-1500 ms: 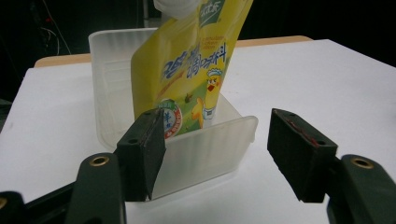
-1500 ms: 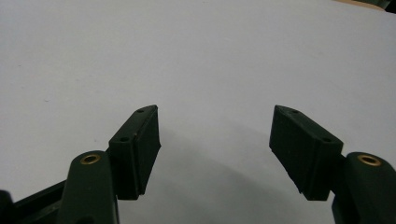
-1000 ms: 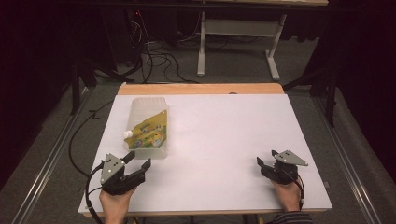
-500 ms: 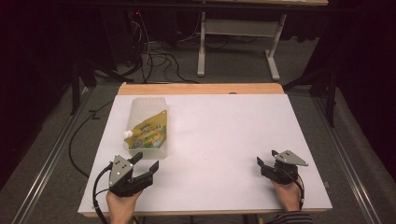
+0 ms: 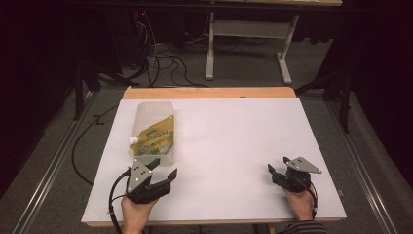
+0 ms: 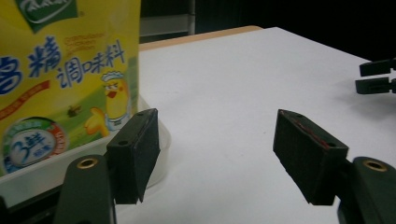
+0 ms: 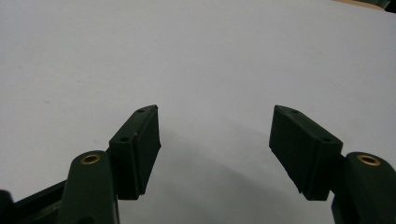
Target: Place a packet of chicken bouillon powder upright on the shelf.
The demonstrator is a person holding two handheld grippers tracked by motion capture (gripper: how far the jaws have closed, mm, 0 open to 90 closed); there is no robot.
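Observation:
A yellow seasoning pouch (image 5: pixel 157 138) with a white cap (image 5: pixel 131 140) lies in a clear plastic tub (image 5: pixel 155 108) at the left of the white table. In the left gripper view the pouch (image 6: pixel 60 70) stands close at the left behind the tub's wall (image 6: pixel 42 177). My left gripper (image 5: pixel 164 169) sits just in front of the tub's near end, open, its jaws having just been opening with nothing between them (image 6: pixel 215 158). My right gripper (image 5: pixel 276 168) rests open near the front right, with only bare table between its jaws (image 7: pixel 215 154).
The white tabletop (image 5: pixel 234 136) has a wooden strip (image 5: pixel 209 92) along its far edge. Cables (image 5: pixel 165 63) and a metal desk frame (image 5: pixel 243 44) are on the floor beyond. The right gripper's jaws (image 6: pixel 376 77) appear at the far right of the left gripper view.
My left gripper has slid to the right along the front of the table, and its jaws stand a little wider. The right gripper, tub and pouch have not moved.

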